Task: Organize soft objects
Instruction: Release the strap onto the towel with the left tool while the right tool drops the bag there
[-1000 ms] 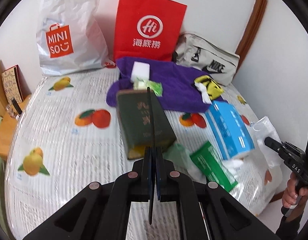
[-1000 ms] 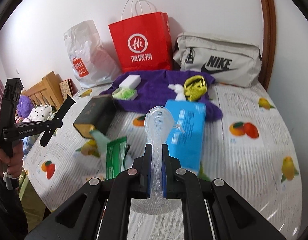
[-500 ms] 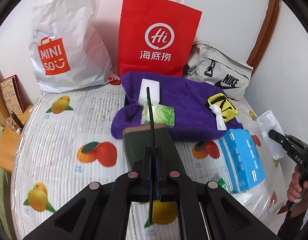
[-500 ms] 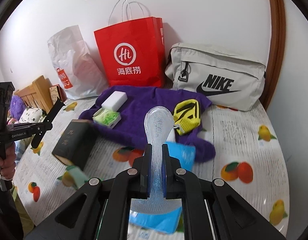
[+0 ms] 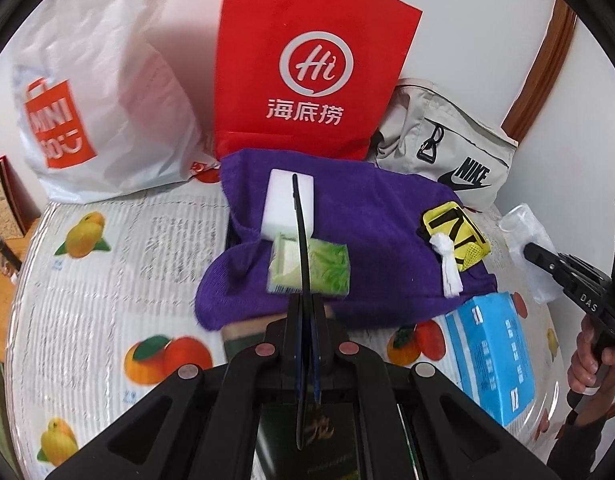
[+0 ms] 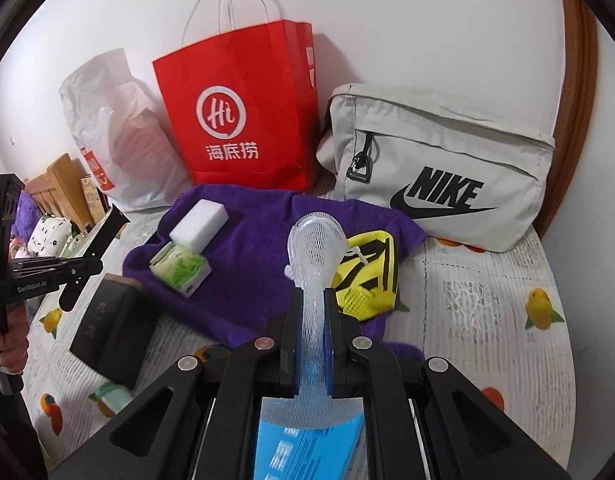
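Slippage is the main risk on the right: the right hand-held gripper pinches only the narrow neck of a white foam net sleeve, and such springy mesh could, I judge, slide out or fold over if swung quickly. It hangs above the purple towel, just left of the yellow mesh pouch; a careless drop might land it half on the pouch or off the towel's near edge.

On the left the danger is different. The left hand-held gripper is closed on a thin dark flap, seemingly the edge of the dark green box hanging beneath it; a box held by so little may swing or tear loose. Lowered carelessly, it could knock the green tissue pack or the white sponge, both lying on the left part of the towel.

Both sets of jaws are nearly shut, parted only by what they hold. The blue box lies on the bed, near right.
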Demonstrator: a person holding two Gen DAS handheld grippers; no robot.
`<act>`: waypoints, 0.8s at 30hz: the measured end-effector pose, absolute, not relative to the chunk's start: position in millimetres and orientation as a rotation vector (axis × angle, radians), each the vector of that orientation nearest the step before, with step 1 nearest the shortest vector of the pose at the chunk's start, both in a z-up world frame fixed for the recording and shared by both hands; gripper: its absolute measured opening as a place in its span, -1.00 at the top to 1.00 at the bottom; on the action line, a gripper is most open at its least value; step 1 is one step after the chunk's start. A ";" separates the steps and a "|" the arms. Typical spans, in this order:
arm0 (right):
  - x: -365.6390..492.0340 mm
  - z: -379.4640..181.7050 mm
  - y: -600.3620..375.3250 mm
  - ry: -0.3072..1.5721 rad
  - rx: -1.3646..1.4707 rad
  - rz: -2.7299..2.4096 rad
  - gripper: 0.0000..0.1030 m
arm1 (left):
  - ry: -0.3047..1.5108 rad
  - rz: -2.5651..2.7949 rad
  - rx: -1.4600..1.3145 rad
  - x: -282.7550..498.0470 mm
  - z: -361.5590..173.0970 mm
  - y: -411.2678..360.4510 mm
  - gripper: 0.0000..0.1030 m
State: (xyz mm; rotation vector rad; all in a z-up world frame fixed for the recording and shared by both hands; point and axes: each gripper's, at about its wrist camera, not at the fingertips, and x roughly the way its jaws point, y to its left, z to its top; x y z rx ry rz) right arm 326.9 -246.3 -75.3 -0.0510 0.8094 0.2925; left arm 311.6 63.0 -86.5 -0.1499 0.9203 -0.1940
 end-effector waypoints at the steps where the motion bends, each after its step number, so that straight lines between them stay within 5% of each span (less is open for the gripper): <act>1: 333.2 -77.7 -246.1 0.818 -0.051 0.288 0.83 | 0.926 -0.202 -0.148 318.2 -87.6 60.2 0.92; 24: 416.2 -139.6 -226.8 1.007 -0.082 0.306 0.82 | 1.080 -0.318 -0.159 421.6 -130.6 4.1 0.92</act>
